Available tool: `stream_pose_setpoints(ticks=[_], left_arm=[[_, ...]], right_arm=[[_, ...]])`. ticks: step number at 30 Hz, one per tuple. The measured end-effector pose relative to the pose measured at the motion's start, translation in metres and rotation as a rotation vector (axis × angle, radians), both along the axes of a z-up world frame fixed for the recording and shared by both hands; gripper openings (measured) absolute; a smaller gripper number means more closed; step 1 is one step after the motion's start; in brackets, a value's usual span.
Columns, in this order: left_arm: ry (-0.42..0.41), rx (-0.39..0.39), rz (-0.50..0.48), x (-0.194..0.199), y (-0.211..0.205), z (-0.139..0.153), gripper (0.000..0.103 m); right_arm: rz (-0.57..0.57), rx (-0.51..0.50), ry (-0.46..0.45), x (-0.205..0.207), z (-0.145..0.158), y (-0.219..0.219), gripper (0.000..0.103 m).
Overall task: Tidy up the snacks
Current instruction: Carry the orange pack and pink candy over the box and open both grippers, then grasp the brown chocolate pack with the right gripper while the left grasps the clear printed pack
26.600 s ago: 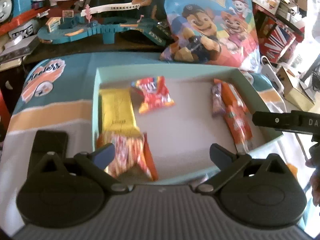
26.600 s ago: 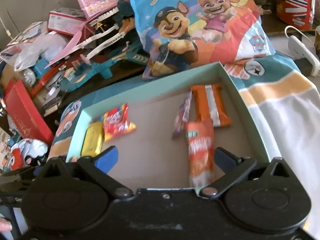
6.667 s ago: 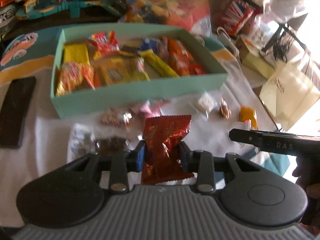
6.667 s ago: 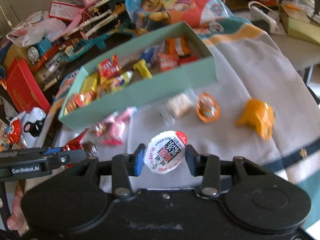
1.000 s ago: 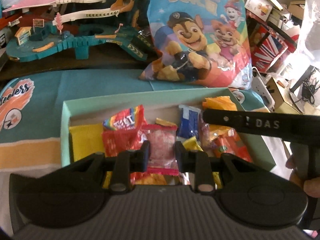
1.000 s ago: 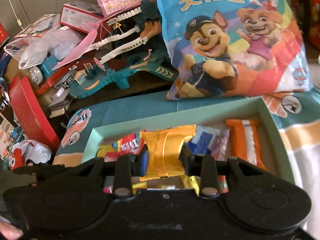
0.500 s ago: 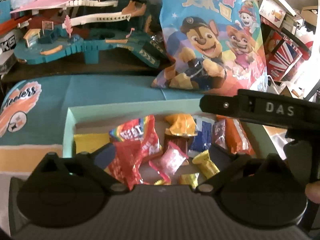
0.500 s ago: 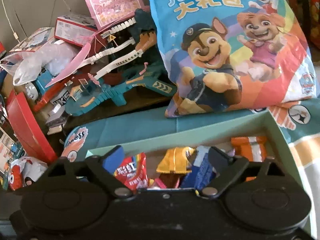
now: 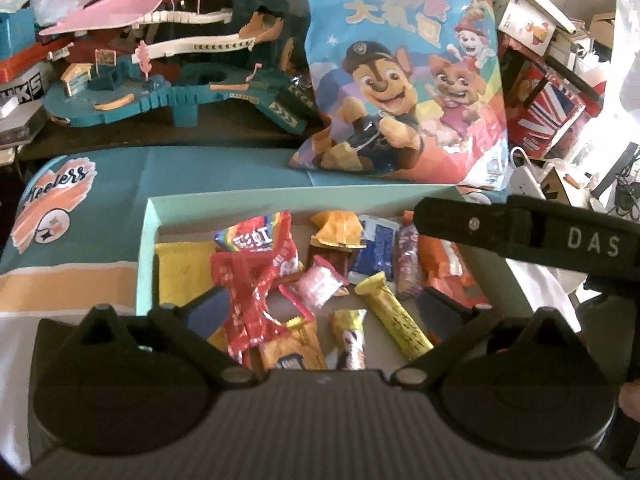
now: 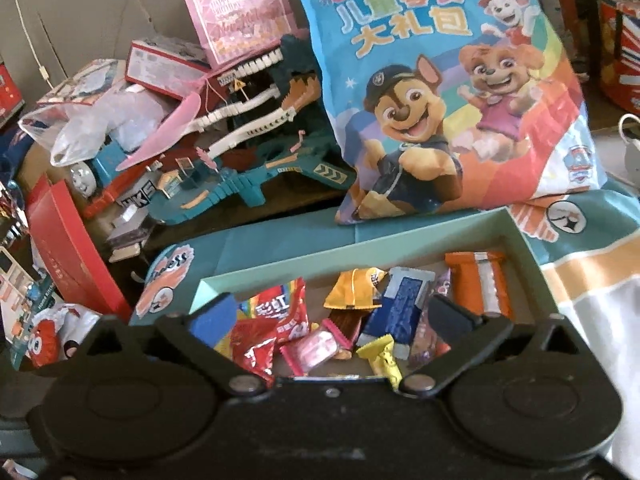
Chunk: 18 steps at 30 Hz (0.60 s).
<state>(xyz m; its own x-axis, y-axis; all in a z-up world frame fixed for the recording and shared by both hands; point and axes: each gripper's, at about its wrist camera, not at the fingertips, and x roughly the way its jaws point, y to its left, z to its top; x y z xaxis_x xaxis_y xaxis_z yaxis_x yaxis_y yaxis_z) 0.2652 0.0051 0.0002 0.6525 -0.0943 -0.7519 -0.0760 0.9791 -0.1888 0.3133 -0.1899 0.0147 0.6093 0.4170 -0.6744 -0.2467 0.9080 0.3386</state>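
A mint-green box (image 9: 280,196) (image 10: 320,256) lies on the cloth and holds several wrapped snacks. My left gripper (image 9: 324,304) hangs open over its near half with nothing between the fingers. A pink candy (image 9: 320,284) (image 10: 314,346) lies loose in the box below it. My right gripper (image 10: 332,316) hovers over the box too. Its jaws are opening and hold nothing. The orange-yellow packet (image 10: 354,290) (image 9: 338,230) rests in the box near the back wall. The right gripper's black body (image 9: 520,232) crosses the left wrist view over the box's right end.
A big cartoon-dog snack bag (image 9: 400,92) (image 10: 460,100) stands behind the box. A teal toy track (image 9: 180,80) and a pink bag (image 10: 236,12) fill the back left. A red box (image 10: 68,248) stands left of the table. A person's hand (image 9: 630,400) shows at the right.
Both grippers opened: the left let go of the pink candy, the right the orange-yellow packet. Both snacks now lie in the box. Both grippers drew up and back a little.
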Motion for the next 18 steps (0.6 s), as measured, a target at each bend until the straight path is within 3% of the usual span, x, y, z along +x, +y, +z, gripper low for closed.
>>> stream_pose_setpoints(ticks=[8,18], left_arm=[[0.013,0.009,-0.010,-0.042,-0.008,0.002,0.103],[0.100,-0.022,0.041,-0.087,0.009,-0.030,0.103]], right_arm=[[-0.029,0.008,0.007,-0.042,0.010,-0.021,0.103],[-0.069,-0.013,0.090,-0.092,-0.013,-0.057,0.103]])
